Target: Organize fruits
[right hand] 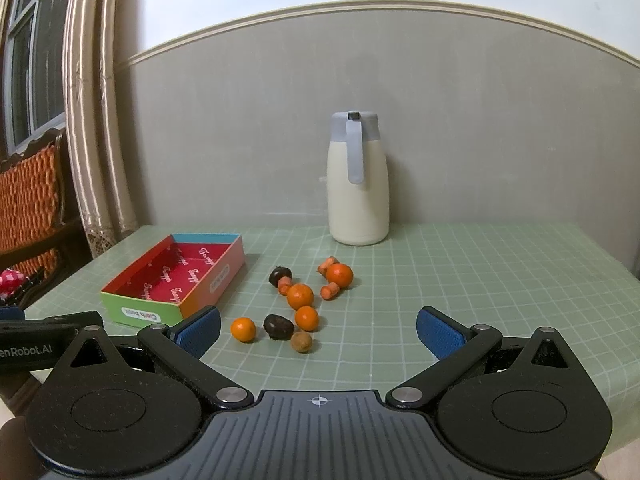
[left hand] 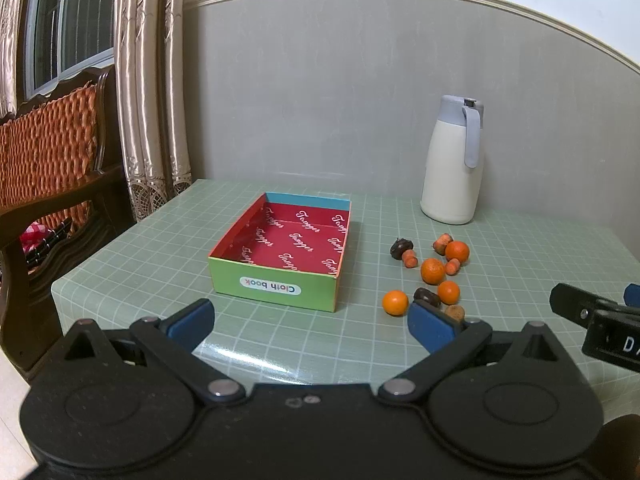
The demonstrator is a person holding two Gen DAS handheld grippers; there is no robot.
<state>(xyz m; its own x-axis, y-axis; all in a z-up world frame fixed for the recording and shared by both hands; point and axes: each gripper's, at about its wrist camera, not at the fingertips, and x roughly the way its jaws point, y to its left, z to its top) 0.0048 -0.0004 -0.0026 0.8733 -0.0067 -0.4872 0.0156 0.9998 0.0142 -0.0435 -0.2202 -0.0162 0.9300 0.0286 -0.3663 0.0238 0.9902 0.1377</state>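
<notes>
An open, empty cardboard box (left hand: 280, 280) with a red printed floor sits on the green grid tablecloth; it also shows in the right wrist view (right hand: 136, 314). To its right lies a loose cluster of fruit: several small oranges (left hand: 433, 271) (right hand: 300, 296), dark brown fruits (left hand: 401, 248) (right hand: 278, 326), small orange-red pieces (right hand: 330, 291) and a tan round one (right hand: 301, 342). My left gripper (left hand: 312, 326) is open and empty, in front of the box. My right gripper (right hand: 318, 328) is open and empty, just in front of the fruit cluster.
A white jug (left hand: 454, 160) (right hand: 358, 178) with a grey lid stands at the back by the wall. A wooden chair (left hand: 48, 160) with an orange cushion stands left of the table, by curtains. The table's left edge (left hand: 120, 240) runs near the box.
</notes>
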